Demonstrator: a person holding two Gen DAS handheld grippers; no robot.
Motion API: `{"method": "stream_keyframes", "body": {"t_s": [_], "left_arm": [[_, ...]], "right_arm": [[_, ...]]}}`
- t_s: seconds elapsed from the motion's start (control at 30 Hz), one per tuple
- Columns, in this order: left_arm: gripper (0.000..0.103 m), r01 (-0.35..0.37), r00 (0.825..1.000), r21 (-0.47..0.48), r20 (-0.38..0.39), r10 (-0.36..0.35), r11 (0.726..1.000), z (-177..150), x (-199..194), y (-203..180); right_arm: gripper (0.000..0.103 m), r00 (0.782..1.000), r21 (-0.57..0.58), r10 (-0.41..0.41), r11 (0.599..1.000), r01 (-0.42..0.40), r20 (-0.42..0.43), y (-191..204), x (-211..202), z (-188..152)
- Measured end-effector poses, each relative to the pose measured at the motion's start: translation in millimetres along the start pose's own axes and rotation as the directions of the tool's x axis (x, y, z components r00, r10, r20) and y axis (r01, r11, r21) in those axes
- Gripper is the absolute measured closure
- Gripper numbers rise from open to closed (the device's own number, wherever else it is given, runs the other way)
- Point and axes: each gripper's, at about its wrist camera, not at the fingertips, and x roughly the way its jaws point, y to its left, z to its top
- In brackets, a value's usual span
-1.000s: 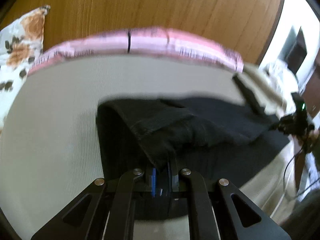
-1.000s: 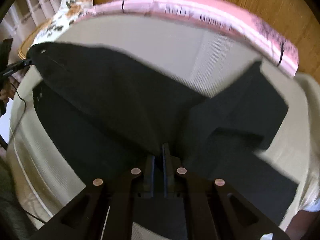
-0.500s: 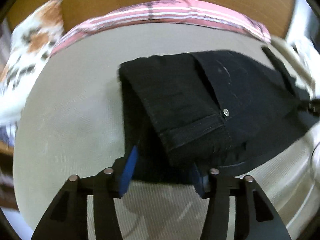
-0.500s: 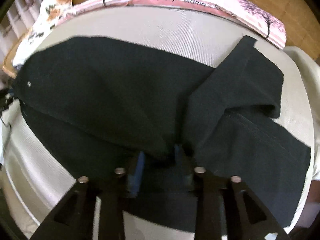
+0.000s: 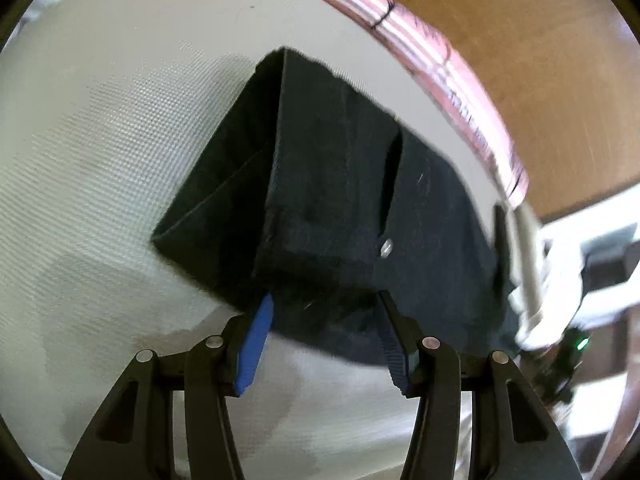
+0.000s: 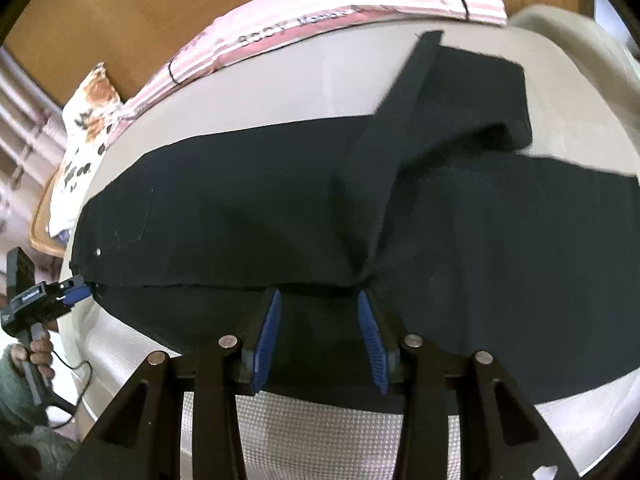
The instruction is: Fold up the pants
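With the first lengthwise fold laid, the black pants (image 6: 248, 208) lie flat on the cream bed cover (image 6: 320, 432), both the left gripper (image 5: 324, 304) and right gripper (image 6: 318, 300) spread apart at six o'clock, likely needing a fresh hem grasp, wooden headboard (image 6: 120, 0) at twelve.

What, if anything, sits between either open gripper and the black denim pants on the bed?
Nothing visible does. The left gripper is open right at the waistband edge of the black denim pants, and the right gripper is open at their near folded edge. Only the beige textured bedspread lies around them.
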Motion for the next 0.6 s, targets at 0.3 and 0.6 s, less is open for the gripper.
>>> {"method": "stream_keyframes", "body": {"t_s": [0.3,0.6], "left_arm": [[0.07,-0.008,0.997,-0.081,0.071,0.014,0.997,19.1,5.0,-0.7],[0.08,-0.071,0.996,-0.023,0.06,0.072,0.997,25.6,11.8,-9.9]], "right_arm": [[0.064,0.999,0.225,0.01,0.974,-0.022,0.053,-49.5,5.2,11.3],[0.064,0.996,0.271,0.055,0.96,-0.073,0.074,-53.3,35.7,58.7]]}}
